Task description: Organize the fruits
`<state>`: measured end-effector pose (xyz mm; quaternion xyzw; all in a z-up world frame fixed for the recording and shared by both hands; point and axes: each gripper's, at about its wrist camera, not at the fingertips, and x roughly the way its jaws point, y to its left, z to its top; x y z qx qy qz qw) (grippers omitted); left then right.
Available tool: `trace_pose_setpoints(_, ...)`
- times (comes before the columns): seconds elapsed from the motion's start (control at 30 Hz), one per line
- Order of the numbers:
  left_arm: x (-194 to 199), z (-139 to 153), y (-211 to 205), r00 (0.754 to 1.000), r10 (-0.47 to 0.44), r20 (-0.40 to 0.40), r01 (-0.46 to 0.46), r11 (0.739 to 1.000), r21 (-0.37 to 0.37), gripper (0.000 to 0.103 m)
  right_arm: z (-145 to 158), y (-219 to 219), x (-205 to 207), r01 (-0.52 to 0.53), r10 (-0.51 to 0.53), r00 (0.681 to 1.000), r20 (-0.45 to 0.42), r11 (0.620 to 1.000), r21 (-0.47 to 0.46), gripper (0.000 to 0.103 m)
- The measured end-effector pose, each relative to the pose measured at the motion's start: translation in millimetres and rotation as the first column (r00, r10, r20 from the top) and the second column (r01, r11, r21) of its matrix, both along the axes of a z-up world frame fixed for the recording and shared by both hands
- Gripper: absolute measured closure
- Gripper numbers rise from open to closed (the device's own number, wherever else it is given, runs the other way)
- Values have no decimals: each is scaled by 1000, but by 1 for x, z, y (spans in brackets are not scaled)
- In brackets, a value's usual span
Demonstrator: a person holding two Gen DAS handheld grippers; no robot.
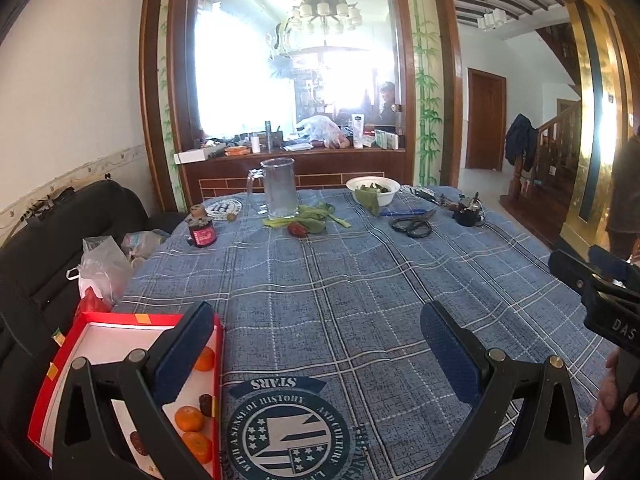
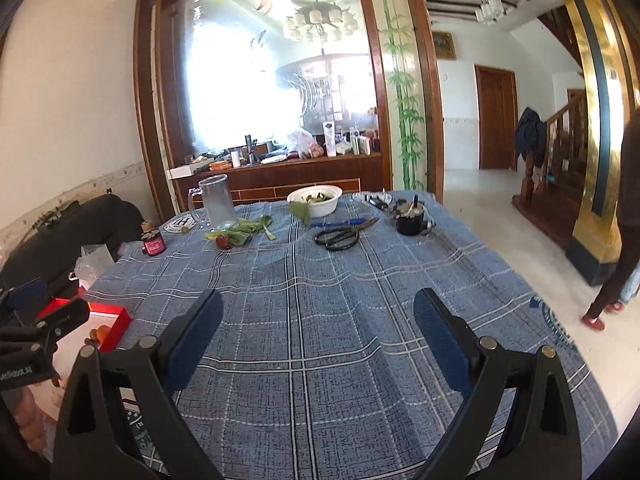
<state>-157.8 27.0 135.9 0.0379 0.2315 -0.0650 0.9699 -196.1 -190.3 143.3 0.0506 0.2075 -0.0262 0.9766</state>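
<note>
A red box [image 1: 48, 392] with a white floor lies at the near left corner of the blue plaid tablecloth [image 1: 340, 280]. Several small oranges [image 1: 190, 418] and a dark round fruit [image 1: 206, 405] rest inside it. My left gripper [image 1: 316, 340] is open, and its left finger overlaps the box's right side. A red fruit [image 1: 298, 229] lies far off among green leaves [image 1: 316, 216] by the glass mug [image 1: 278, 188]. My right gripper [image 2: 318, 328] hangs open over bare cloth; the red box [image 2: 116, 322] shows at its left, and the red fruit [image 2: 223, 241] is far ahead.
Black scissors [image 1: 412, 226], a white bowl of greens [image 1: 372, 190], a small red jar [image 1: 202, 234] and a dark cup [image 1: 466, 214] stand along the far side. A plastic bag [image 1: 100, 268] and a dark sofa [image 1: 60, 240] sit left of the table. Someone's legs [image 2: 612, 280] stand at right.
</note>
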Motion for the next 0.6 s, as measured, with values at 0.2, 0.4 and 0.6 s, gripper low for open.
trace_pose_setpoints(0.2,-7,4,7,999,26,26,-26,1000,15,0,-2,6,0,-22,22,1000,1,1000,9,2)
trace_pose_setpoints(0.4,-12,7,11,999,42,22,-42,999,-8,0,-8,21,3,-69,69,997,-18,998,7,2)
trace_pose_setpoints(0.6,-17,8,10,997,72,10,-72,997,17,0,-10,43,2,-140,140,990,-20,990,22,2)
